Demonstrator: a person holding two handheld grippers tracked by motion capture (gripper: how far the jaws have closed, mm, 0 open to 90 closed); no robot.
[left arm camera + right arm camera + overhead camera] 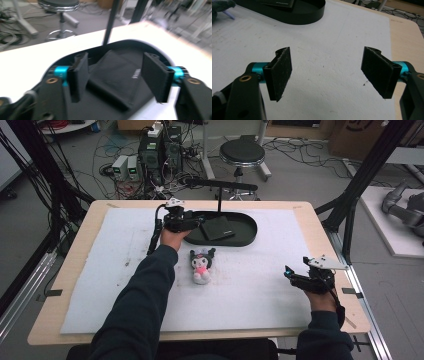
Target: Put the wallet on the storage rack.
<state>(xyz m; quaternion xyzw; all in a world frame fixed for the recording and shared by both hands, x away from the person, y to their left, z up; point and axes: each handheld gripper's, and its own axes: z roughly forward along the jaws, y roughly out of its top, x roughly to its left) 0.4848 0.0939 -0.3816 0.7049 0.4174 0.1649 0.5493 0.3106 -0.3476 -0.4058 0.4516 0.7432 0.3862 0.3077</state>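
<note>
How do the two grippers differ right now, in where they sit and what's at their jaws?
The left gripper sits at the black tray's left end, while the right gripper hangs over bare white mat near the table's right edge. The left gripper's jaws have a flat black pouch between them, untouched by the pads; the right gripper's jaws frame only mat. Both stand open.

tray: black plastic, smooth, matt
wallet: black cloth, stitched edge
mat: white, rough foam-like
table: pale wood
toy: plush
pads: black, fuzzy
</note>
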